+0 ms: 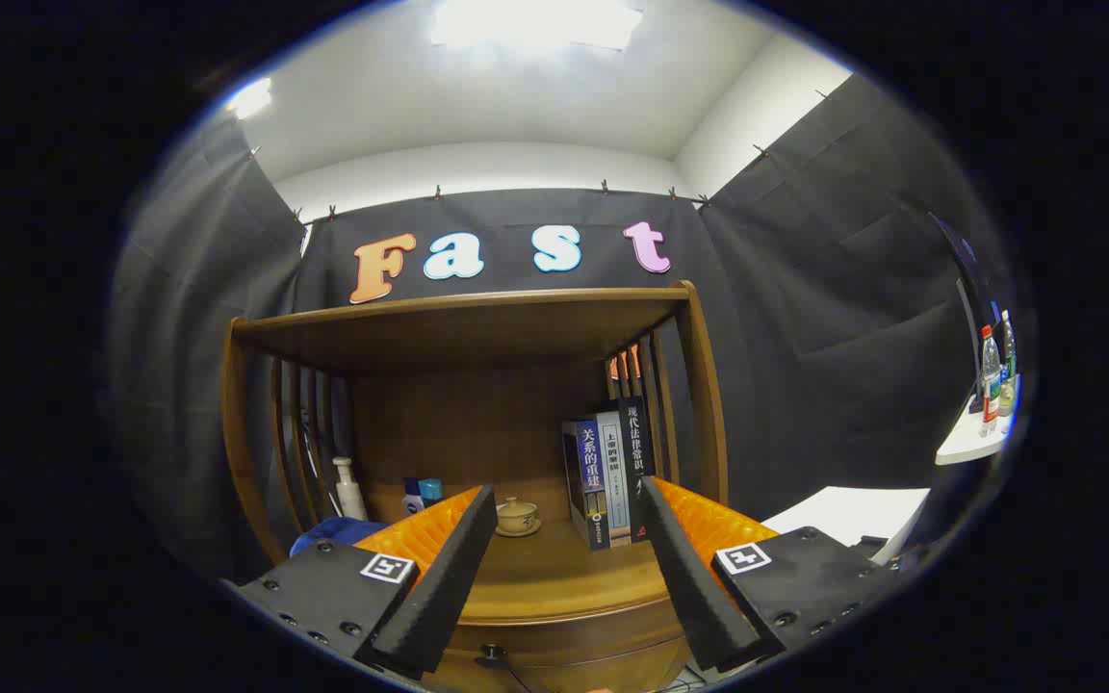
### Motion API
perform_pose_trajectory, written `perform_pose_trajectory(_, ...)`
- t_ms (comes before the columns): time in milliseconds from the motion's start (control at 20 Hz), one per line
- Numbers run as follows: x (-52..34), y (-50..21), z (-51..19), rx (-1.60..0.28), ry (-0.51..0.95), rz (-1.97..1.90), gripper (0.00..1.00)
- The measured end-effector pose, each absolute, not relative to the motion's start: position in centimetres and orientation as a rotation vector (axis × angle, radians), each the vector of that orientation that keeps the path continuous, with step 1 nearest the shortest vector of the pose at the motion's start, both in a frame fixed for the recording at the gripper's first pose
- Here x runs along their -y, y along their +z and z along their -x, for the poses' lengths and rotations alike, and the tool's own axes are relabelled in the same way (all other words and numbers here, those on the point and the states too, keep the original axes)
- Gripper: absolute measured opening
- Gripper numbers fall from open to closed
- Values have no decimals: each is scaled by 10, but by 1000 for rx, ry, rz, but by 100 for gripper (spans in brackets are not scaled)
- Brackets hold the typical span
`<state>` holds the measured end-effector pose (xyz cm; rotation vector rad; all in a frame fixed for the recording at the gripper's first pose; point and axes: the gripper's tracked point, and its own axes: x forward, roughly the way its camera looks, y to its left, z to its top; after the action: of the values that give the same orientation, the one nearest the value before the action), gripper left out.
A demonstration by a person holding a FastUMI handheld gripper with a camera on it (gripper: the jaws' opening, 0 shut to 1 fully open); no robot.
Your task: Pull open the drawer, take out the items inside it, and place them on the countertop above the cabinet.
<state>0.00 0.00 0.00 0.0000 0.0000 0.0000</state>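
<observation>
both fingers of the gripper [564, 577] stand wide apart at the bottom of the frame, holding nothing. low between them sits the closed drawer [554, 635] with its dark knob [491, 653]. above it, the countertop [554, 573] carries a small lidded cup [517, 516] at centre and upright books [607, 472] just right.

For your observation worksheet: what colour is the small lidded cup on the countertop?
Pale beige lidded cup, beyond the open claw, in the gripper view.
</observation>
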Motion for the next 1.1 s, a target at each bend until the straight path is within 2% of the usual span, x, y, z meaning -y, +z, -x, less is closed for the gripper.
perform_pose_trajectory(450, -34, -7, -4, -23, 73, 37, 98)
perform_pose_trajectory(1100, -28, -19, 3, -37, 61, 56, 98)
